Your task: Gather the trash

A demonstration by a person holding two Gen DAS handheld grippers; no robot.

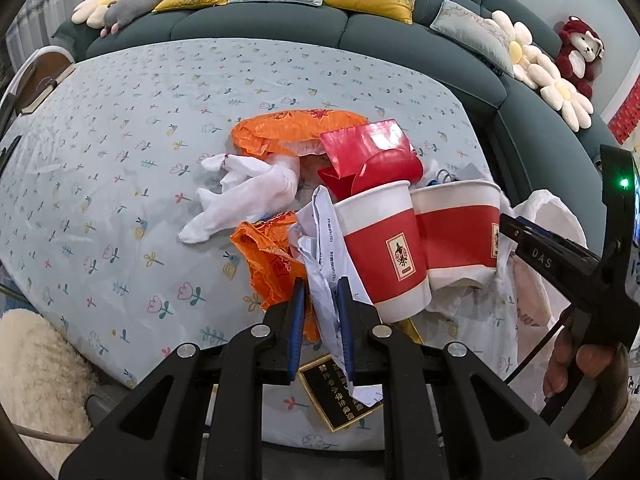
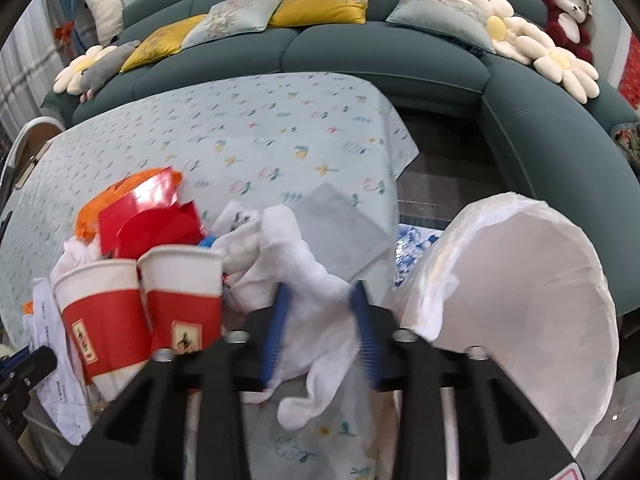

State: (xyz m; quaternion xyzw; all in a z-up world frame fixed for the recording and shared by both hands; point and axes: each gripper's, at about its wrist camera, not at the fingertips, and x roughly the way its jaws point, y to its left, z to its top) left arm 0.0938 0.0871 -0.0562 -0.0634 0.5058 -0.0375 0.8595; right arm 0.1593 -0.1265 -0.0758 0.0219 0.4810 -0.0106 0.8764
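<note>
A teal sectional sofa (image 1: 420,36) is curving around the far side of the room, lined with yellow and grey cushions, daisy-shaped pillows and a red plush bear (image 1: 578,54). In front of it a table under a pale blue flowered tablecloth (image 1: 120,160) is carrying a heap of trash.

The left gripper (image 1: 320,292) is pinching a crumpled sheet of printed white paper (image 1: 322,256) between its blue pads, jaws drawn narrow on it. Just to the right of that claw two red-and-white paper cups (image 1: 384,252) are standing side by side, tilted. Beyond the cups a red paper box (image 1: 360,148) is lying over an orange plastic bag (image 1: 296,124). Ahead and to the left of the claw, a white cloth glove (image 1: 244,196) is sprawling on the tablecloth, and a second scrap of orange plastic (image 1: 268,260) is sitting just left of the pads. Directly below the claw, a black card with gold lettering (image 1: 340,396) is lying flat.

The right gripper (image 2: 320,304) is closing its pads on a bunched white cloth (image 2: 312,280), which is draping down between and below the jaws; motion blur is softening the right pad. To the right of this claw, a white bin lined with a thin plastic bag (image 2: 520,292) is gaping open beside the table edge. To its left, the two cups are touching each other.
</note>
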